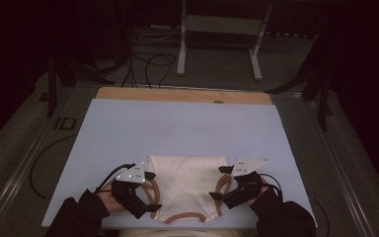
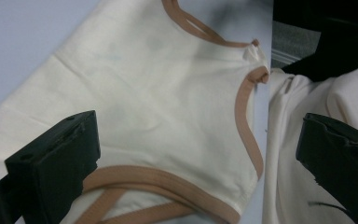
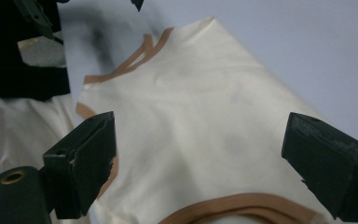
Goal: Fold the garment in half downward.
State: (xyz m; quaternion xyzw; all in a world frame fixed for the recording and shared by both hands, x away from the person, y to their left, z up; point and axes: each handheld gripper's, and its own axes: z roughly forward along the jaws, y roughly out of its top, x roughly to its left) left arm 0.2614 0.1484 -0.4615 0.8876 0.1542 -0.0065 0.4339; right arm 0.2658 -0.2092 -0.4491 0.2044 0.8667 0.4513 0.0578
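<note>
A cream sleeveless top (image 1: 187,182) with tan trim lies flat near the front edge of the pale blue board (image 1: 177,123), neckline toward me. My left gripper (image 1: 152,191) hovers over its left armhole, jaws wide open and holding nothing. In the left gripper view the top (image 2: 158,93) shows between the spread jaws of the left gripper (image 2: 200,126). My right gripper (image 1: 219,182) stands open over the right armhole. The right gripper view shows the cloth (image 3: 205,116) lying free below the right gripper (image 3: 200,126).
A wooden strip (image 1: 182,95) runs along the board's far edge. Beyond it a metal stand (image 1: 222,29) and cables (image 1: 148,64) sit on the dark floor. The person's cream clothing (image 2: 289,140) lies just off the near edge. Bare board stretches behind the top.
</note>
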